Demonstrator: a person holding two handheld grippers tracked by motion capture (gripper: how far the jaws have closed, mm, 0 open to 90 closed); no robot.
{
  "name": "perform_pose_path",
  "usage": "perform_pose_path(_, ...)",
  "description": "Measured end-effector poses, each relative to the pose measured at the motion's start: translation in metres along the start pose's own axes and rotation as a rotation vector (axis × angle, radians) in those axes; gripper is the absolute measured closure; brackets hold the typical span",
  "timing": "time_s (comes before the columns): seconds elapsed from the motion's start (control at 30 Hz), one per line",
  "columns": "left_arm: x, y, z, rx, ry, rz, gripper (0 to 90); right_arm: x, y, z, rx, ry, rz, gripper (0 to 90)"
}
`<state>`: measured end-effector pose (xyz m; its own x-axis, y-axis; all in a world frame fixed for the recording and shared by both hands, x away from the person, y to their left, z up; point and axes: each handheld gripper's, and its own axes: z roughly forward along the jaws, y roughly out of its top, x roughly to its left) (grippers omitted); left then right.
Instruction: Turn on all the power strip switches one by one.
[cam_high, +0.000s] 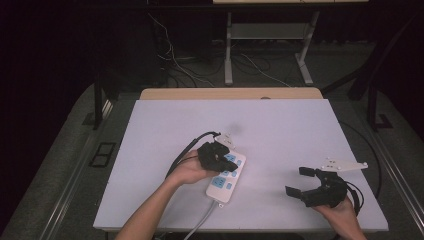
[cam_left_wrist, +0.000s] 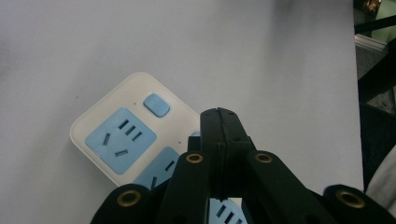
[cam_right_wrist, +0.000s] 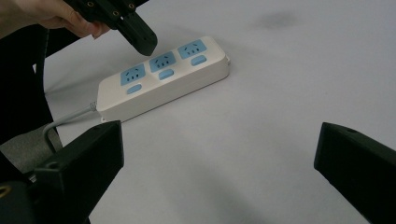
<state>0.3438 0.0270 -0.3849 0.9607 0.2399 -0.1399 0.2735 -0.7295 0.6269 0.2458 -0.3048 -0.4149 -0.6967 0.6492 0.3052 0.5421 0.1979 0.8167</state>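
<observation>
Over the power strip (cam_high: 226, 175), the left gripper (cam_left_wrist: 219, 140) hovers clenched and empty, apparently about to press a switch (cam_left_wrist: 156, 104); the right gripper (cam_high: 300, 181), well right of it, waits released.

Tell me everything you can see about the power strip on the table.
The power strip is a white, plastic-looking bar with three light blue sockets, each with its own blue button. It lies flat on the white table, at an angle, its grey cord running off the near edge. The left gripper, jaws shut, hovers over its middle; contact is unclear.
</observation>
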Motion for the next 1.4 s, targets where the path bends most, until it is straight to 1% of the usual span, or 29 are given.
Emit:
perform_pose_path(0.47,0.007,0.000,0.015,0.028,-0.009,-0.001,89.2,-0.001,0.000,-0.001,-0.001,-0.001,0.001,1.3)
perform_pose_path(0.77,0.007,0.000,0.024,0.069,-0.012,0.016,89.2,-0.001,0.000,-0.001,0.000,0.000,0.000,1.3)
perform_pose_path(1.07,0.008,-0.002,0.024,0.066,-0.021,0.011,89.1,-0.001,0.000,-0.001,0.000,0.001,0.000,1.3)
perform_pose_path(1.23,0.008,-0.003,0.025,0.063,-0.022,0.024,89.2,0.000,0.000,-0.001,-0.002,0.006,-0.003,1.3)
perform_pose_path(1.4,0.005,-0.003,0.026,0.061,-0.008,0.040,89.4,0.000,0.000,-0.002,-0.005,0.007,-0.002,1.3)
